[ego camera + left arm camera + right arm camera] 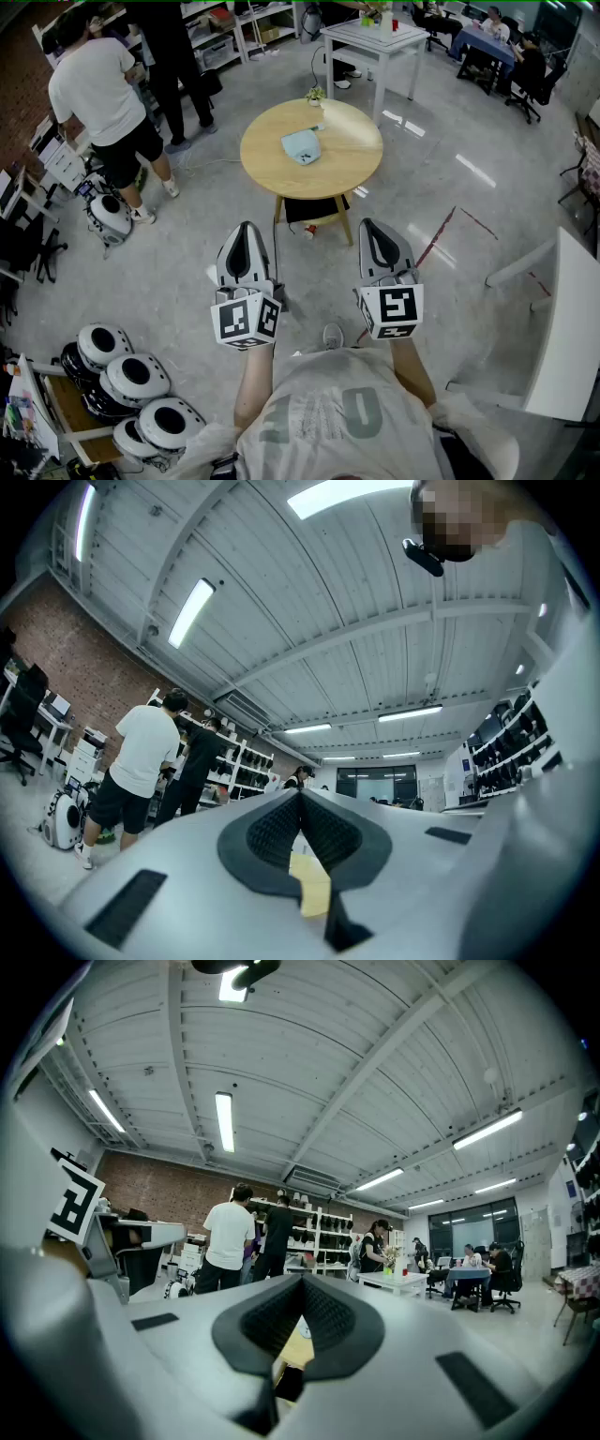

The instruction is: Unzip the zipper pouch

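Note:
A light blue zipper pouch (pixel 302 145) lies flat near the middle of a round wooden table (pixel 352 164) ahead of me. My left gripper (pixel 247 226) and right gripper (pixel 373 223) are held side by side in the air, short of the table's near edge and well apart from the pouch. Both point toward the table. In the left gripper view the left gripper (pixel 300 797) has its dark pads pressed together with nothing between them. The right gripper (pixel 302 1283) in its own view is shut and empty too. Neither gripper view shows the pouch.
A small potted plant (pixel 316 94) stands at the round table's far edge. A person in a white shirt (pixel 94 84) stands at the back left by shelves. A white table (pixel 375 39) is behind, another white table (pixel 572 328) at right, and several white helmets (pixel 136 380) at lower left.

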Tool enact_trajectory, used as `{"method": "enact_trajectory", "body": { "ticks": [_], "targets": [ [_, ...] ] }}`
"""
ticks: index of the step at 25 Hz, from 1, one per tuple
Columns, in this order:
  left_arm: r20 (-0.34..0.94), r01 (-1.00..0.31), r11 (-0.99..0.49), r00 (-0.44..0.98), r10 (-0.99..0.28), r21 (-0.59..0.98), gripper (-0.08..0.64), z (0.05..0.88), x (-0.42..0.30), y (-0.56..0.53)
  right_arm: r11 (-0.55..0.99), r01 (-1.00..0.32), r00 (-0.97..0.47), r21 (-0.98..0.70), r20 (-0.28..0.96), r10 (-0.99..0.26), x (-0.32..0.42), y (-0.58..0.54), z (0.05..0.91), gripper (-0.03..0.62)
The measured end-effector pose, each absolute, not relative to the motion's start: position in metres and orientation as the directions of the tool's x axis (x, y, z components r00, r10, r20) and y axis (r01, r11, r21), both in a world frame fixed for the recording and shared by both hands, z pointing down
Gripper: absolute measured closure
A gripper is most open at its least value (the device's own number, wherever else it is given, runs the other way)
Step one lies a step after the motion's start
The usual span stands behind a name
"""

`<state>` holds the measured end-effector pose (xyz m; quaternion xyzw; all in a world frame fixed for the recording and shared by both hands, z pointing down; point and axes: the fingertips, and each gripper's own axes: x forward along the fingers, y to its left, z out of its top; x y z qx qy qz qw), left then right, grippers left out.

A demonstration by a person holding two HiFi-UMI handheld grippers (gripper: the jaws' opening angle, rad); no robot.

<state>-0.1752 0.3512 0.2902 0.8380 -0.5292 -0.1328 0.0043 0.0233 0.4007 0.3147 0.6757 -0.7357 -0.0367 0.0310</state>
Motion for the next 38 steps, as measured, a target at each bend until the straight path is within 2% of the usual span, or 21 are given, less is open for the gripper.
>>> {"method": "enact_trajectory", "body": {
  "ticks": [12,25,32,38],
  "targets": [
    [-0.185,-0.892,-0.416,0.385,-0.904,0.175,0.532,0.301,-0.187,0.319,0.129,-0.990,-0.128,0.050,0.019,-0.992,0.010,0.367,0.327,0.565],
    [-0.189,-0.905,-0.356,0.317,-0.929,0.232,0.532,0.315,-0.184,0.260,0.172,-0.982,-0.164,0.081,0.100,-0.981,0.028,0.305,0.349,0.563],
    [-0.209,-0.901,-0.380,0.339,-0.918,0.209,0.532,0.307,-0.158,0.213,0.186,-0.978,-0.186,0.092,0.010,-0.982,0.047,0.262,0.333,0.563],
    [-0.234,-0.891,-0.402,0.353,-0.906,0.212,0.532,0.294,-0.151,0.171,0.169,-0.979,-0.169,0.114,0.011,-0.986,0.055,0.217,0.325,0.563]
  ]
}}
